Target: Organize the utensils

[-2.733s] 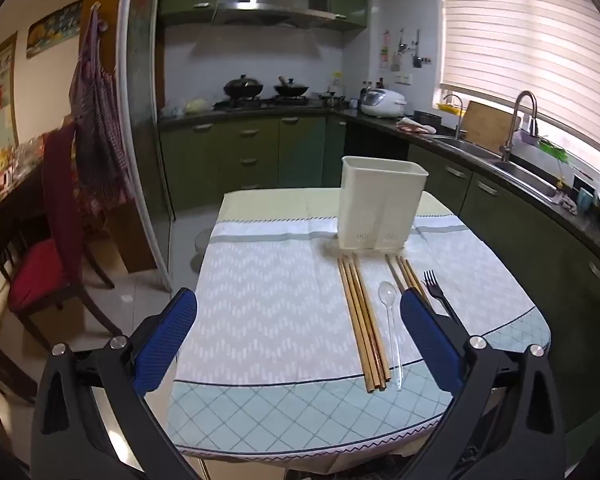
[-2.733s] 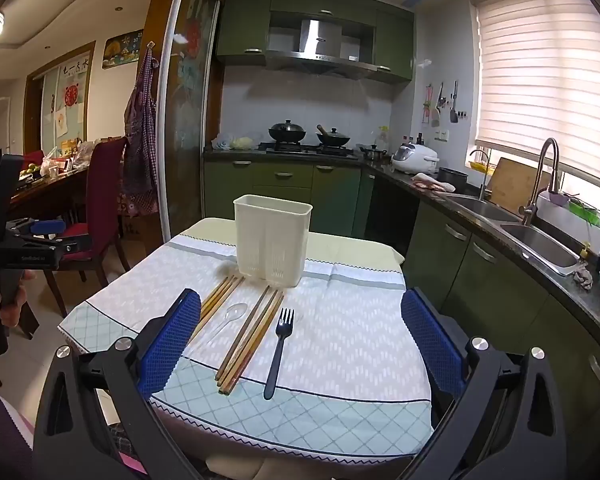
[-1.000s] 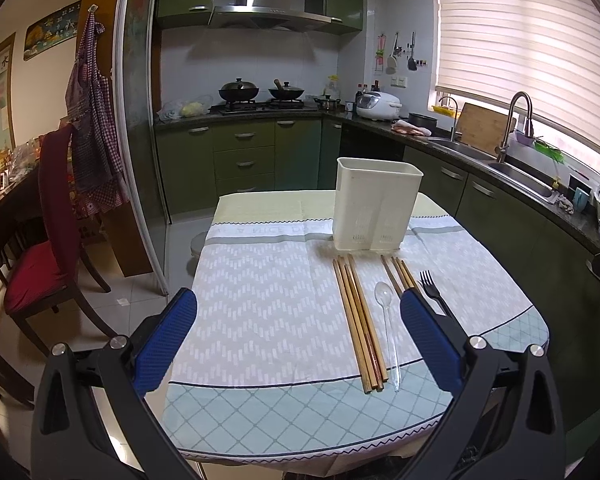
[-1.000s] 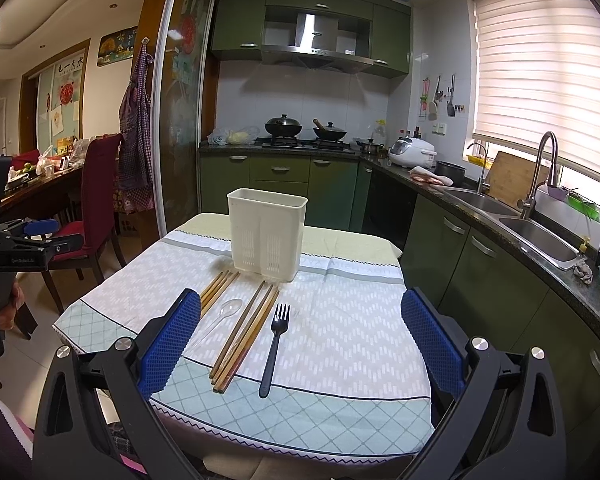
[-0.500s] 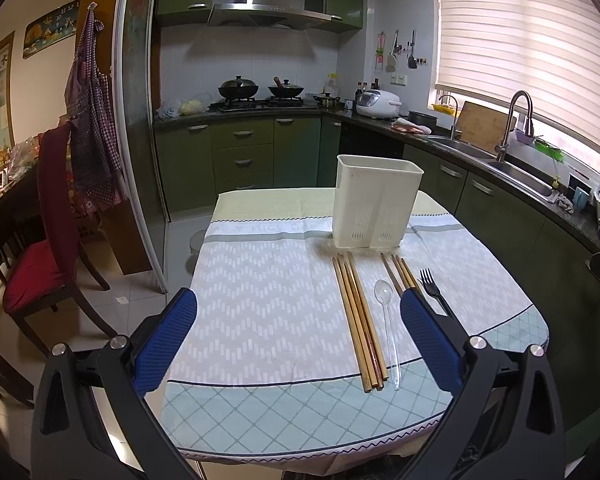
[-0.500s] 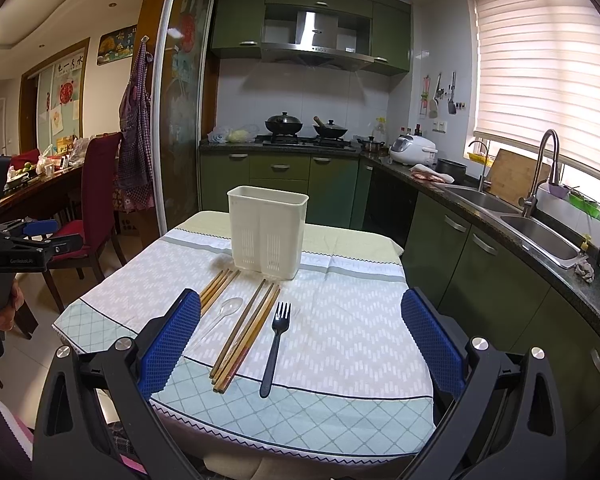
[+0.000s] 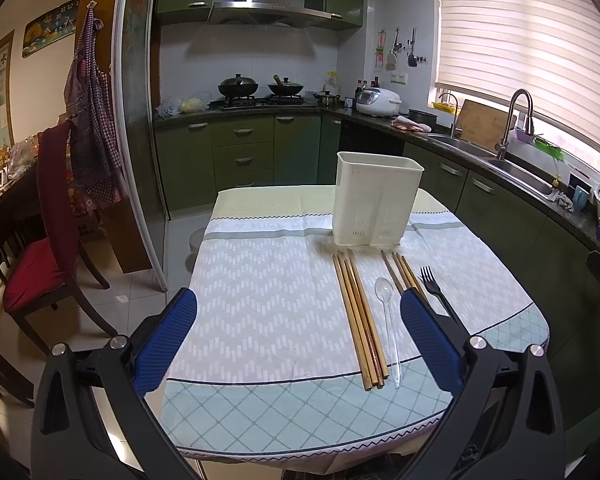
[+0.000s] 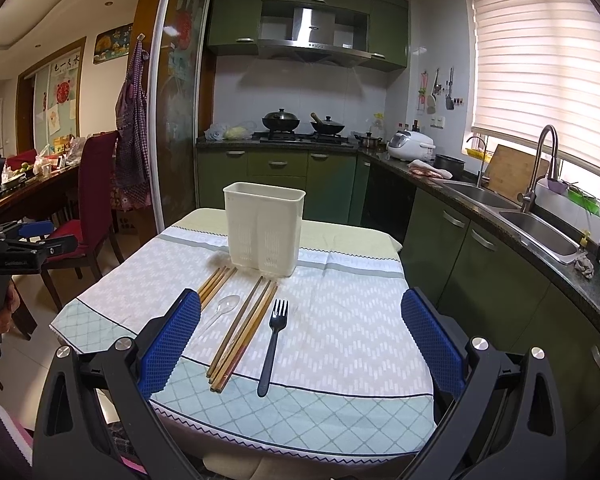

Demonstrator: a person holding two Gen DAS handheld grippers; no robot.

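Utensils lie in a row on the table (image 8: 340, 344), just in front of the white utensil holder (image 8: 264, 228) that stands upright toward the far side of the cloth. From my right wrist view, the black fork (image 8: 273, 342) sits at about 12 o'clock between my pads, tines pointing away. To its 9 o'clock is one bundle of chopsticks (image 8: 242, 334), then the clear spoon (image 8: 224, 308), then a second chopstick bundle (image 8: 216, 284) close to the holder's base. My right claw (image 8: 300, 338) is spread wide, grasping nothing, hovering near the table's near edge.

From the left wrist view the order runs the other way: the long chopsticks (image 7: 358, 316) near 12 o'clock, the clear spoon (image 7: 388, 322) beside them, a further bundle of chopsticks (image 7: 400, 270) and the fork (image 7: 434, 290) toward 2 o'clock, partly behind my pad. The holder (image 7: 376, 204) stands beyond them. My left claw (image 7: 298, 338) is likewise spread wide and empty, above the near side of the table (image 7: 260, 304).
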